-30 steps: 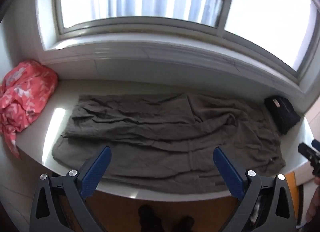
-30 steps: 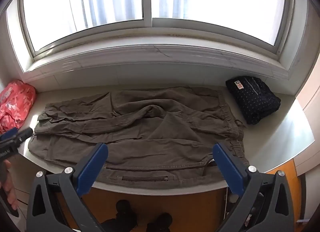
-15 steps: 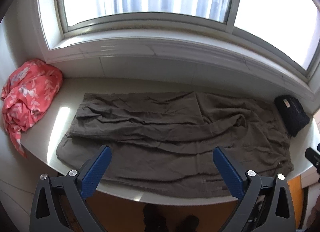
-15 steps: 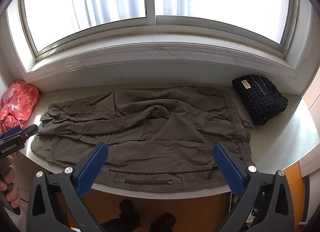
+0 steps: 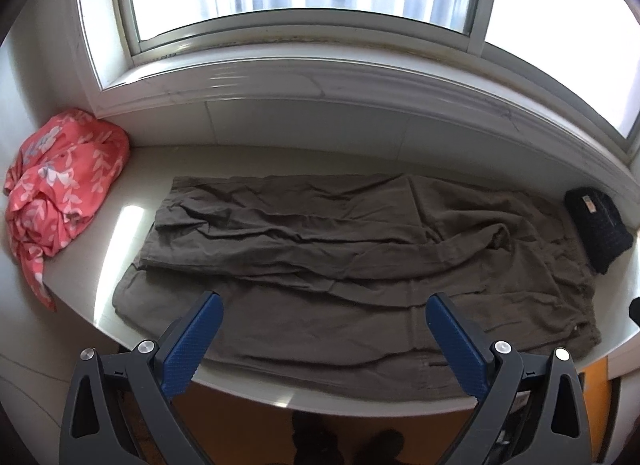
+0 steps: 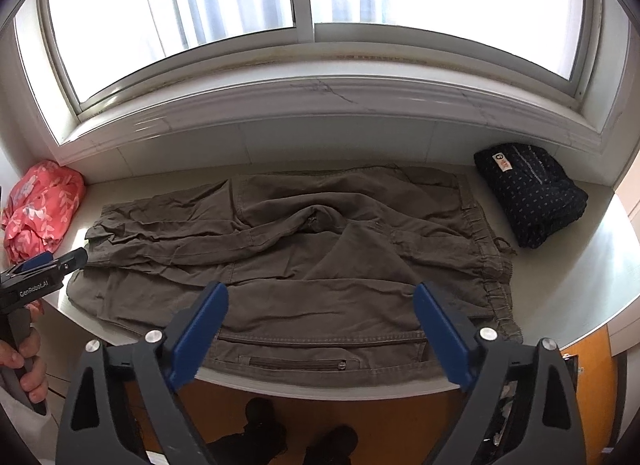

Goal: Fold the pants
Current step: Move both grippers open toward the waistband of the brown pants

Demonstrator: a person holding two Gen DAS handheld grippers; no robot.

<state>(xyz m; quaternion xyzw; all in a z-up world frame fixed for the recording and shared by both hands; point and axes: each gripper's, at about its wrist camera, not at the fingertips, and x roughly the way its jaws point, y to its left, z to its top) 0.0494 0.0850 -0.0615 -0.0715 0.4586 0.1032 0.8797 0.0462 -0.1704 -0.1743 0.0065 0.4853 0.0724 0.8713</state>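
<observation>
The olive-brown woven cotton pants point(image 6: 304, 265) look matt and creased, with a metal zipper pull at six o'clock. The white window ledge point(image 6: 580, 265) is smooth and glossy. At nine o'clock lies thin coral floral cloth point(image 5: 60, 193); at three o'clock, dark dotted fabric point(image 6: 532, 193), matt.

1. Only readable text I can spot is "GenRobot.AI", white letters on the dark side of the left tool point(image 6: 44, 265), seen from the right wrist camera.
2. The folded dark navy garment point(image 6: 532, 195) has a small white tag with orange marks, but it's too tiny to read in either view.
</observation>
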